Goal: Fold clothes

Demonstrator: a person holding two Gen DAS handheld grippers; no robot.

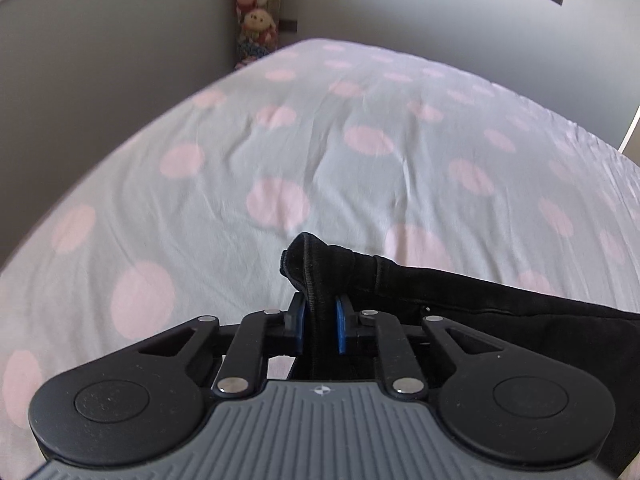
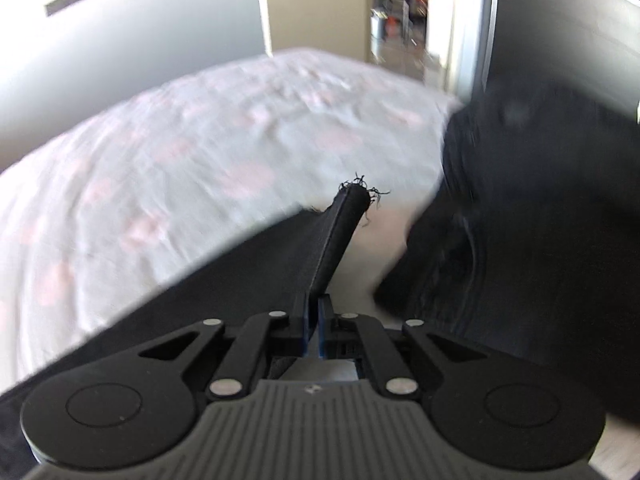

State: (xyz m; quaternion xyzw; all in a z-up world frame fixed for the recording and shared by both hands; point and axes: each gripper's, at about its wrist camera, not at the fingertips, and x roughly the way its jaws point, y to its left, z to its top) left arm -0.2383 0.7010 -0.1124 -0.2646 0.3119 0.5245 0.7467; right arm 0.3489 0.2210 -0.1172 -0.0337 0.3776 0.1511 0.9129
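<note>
We are in a home bedroom. A bed (image 1: 360,128) carries a pale sheet printed with pink dots. Stuffed toys (image 1: 258,8) are stacked in the far corner between grey walls (image 1: 100,60). An open doorway (image 2: 400,12) leads to another furnished room beyond the bed.

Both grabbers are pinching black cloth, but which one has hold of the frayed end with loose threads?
The right gripper: the black garment edge in its jaws ends in loose threads. The left gripper holds a neatly stitched hem instead.
</note>
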